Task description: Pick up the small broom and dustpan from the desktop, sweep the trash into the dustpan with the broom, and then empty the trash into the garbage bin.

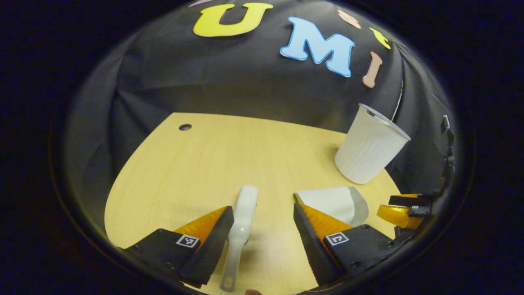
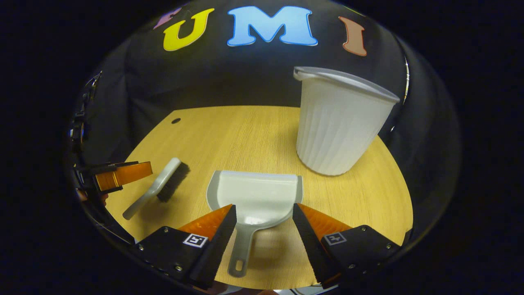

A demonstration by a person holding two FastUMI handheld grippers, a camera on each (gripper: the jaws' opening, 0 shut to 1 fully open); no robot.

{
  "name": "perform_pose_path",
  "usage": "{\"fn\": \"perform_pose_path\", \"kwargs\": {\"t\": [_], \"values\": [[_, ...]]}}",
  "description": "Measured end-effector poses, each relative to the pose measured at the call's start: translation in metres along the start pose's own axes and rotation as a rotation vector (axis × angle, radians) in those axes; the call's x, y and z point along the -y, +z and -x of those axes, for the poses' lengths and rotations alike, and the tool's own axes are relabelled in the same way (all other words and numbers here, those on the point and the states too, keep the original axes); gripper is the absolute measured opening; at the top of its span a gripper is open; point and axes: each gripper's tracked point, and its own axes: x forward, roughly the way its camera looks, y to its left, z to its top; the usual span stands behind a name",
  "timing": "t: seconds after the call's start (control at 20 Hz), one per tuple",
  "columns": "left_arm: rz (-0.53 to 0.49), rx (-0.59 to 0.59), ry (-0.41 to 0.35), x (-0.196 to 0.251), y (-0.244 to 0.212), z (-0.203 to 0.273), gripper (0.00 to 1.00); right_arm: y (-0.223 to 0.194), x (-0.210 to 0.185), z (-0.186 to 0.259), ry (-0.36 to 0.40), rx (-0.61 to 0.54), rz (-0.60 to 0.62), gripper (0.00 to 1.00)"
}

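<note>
Pale wooden desktop [image 2: 262, 135], rounded edge, small dark hole at upper left
Small white plastic broom [image 1: 241, 229] with dark bristles: lower centre of left gripper view, lying flat between spread fingers of left gripper [image 1: 264, 229], apparently untouched
White plastic dustpan [image 2: 256, 196]: lower centre of right gripper view, handle between spread fingers of right gripper [image 2: 264, 227], ungripped
White ribbed plastic garbage bin [image 2: 337, 123]: upright, upper right

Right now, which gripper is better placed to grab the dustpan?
The right gripper: the dustpan handle lies between its open fingers. The left gripper is open over the broom handle instead, beside the dustpan.
</note>
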Motion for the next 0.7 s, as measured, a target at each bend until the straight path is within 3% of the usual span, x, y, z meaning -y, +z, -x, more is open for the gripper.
{"fn": "perform_pose_path", "kwargs": {"t": [0.35,0.7], "values": [[0.018,0.27,-0.039,0.026,0.056,0.059,0.96,0.075,0.017,0.031,-0.001,0.278,0.062,0.87],[0.014,0.446,0.014,0.04,0.095,0.097,0.96,0.121,0.027,0.058,-0.055,0.507,0.154,0.87]]}}
